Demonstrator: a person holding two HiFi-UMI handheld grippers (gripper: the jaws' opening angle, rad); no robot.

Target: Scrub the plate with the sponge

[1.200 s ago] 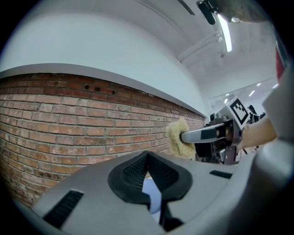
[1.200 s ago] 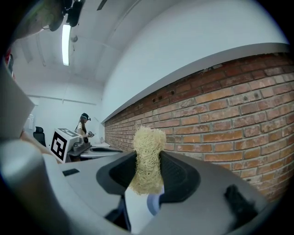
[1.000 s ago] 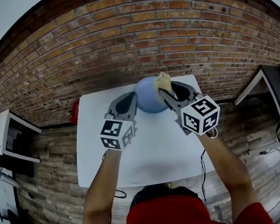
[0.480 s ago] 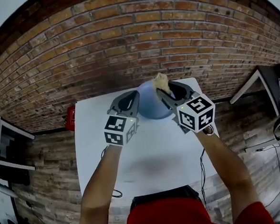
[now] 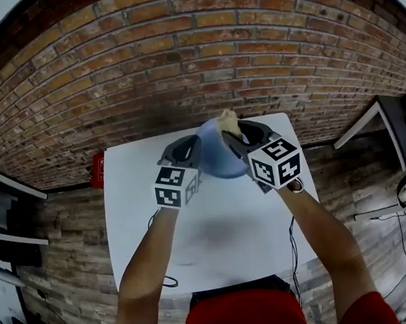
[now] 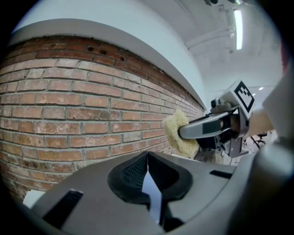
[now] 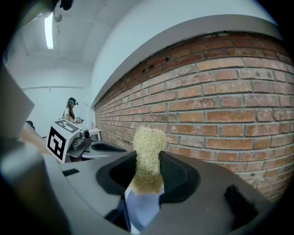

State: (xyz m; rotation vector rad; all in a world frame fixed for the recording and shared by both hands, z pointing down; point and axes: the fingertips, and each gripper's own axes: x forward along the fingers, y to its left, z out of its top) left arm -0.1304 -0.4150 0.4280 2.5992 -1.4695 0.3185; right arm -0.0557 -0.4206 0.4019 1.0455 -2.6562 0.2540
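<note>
Left hand-held gripper (image 5: 194,150): jaws pressed together on the left rim of the plate (image 5: 215,162); only a thin blue sliver shows between the pads.
Right hand-held gripper (image 5: 231,132): pinching the sponge (image 5: 228,119), which stands up out of the jaws.

Plate: blue, round, at the far edge of the worktop (image 5: 137,218), between the two grippers. Whether it rests on the worktop or hangs above it cannot be told.
Sponge: pale yellow, coarse, at the plate's far right rim; it seems to touch the plate, though contact is not certain.

Step in hand, as judged: sponge brought to the plate, scrubbing at its start.
Next move calls for: sponge pressed flat and drawn across the plate's face, while the left grip stays firm so that the plate does not twist.

Views:
- Head view alone shows the whole plate, the worktop and both arms.
- Left gripper view alone shows the rim clamped, with the sponge seen from the side.
- Right gripper view alone shows the sponge's hold, blue plate below it, and a person (image 7: 71,110) far off along the brick wall (image 7: 220,105).
</note>
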